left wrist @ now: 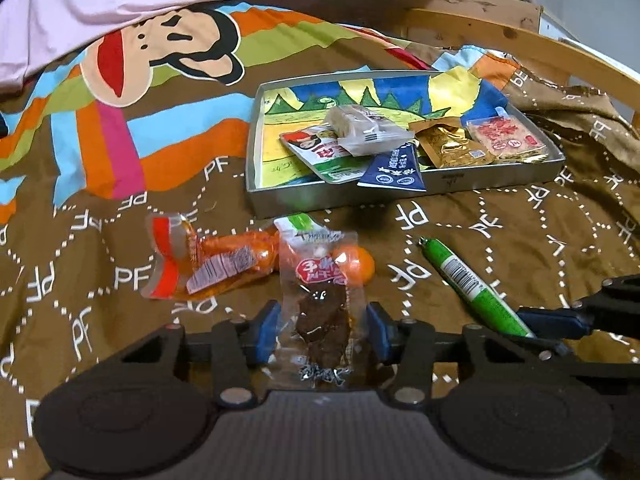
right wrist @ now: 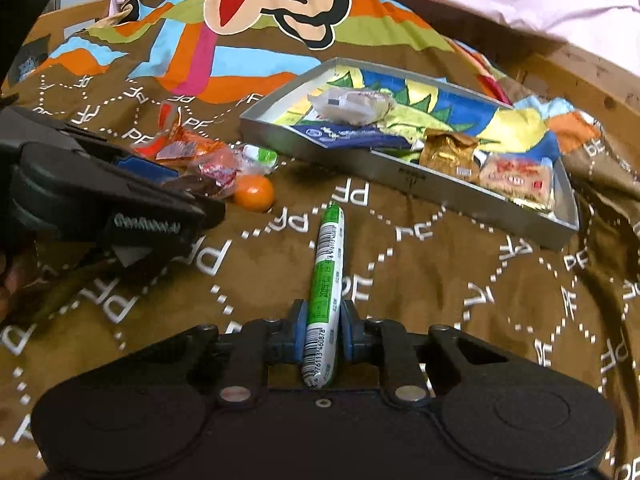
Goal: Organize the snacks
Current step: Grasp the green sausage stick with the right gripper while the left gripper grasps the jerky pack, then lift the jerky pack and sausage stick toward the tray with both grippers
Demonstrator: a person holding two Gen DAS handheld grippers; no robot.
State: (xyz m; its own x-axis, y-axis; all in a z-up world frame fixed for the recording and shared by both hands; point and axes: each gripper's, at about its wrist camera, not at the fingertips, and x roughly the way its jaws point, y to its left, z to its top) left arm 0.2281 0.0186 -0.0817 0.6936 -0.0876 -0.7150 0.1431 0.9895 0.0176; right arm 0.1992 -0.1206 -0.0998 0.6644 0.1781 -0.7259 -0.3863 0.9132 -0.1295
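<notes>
My right tongs [right wrist: 323, 336] are clamped tight on the near end of a green sausage stick [right wrist: 326, 280], which points away from me across the brown patterned bedspread [right wrist: 440, 300]. My left tongs [left wrist: 322, 334] are partly closed around a clear packet of dark dried meat [left wrist: 320, 300]; the blue pads [left wrist: 267, 332] sit at its edges, though I cannot tell whether they press on it. Just behind that packet lie an orange snack pouch [left wrist: 208, 264] and a small orange ball [left wrist: 362, 266]. Farther back, a shallow grey tray [left wrist: 500, 182] holds several wrapped snacks.
</notes>
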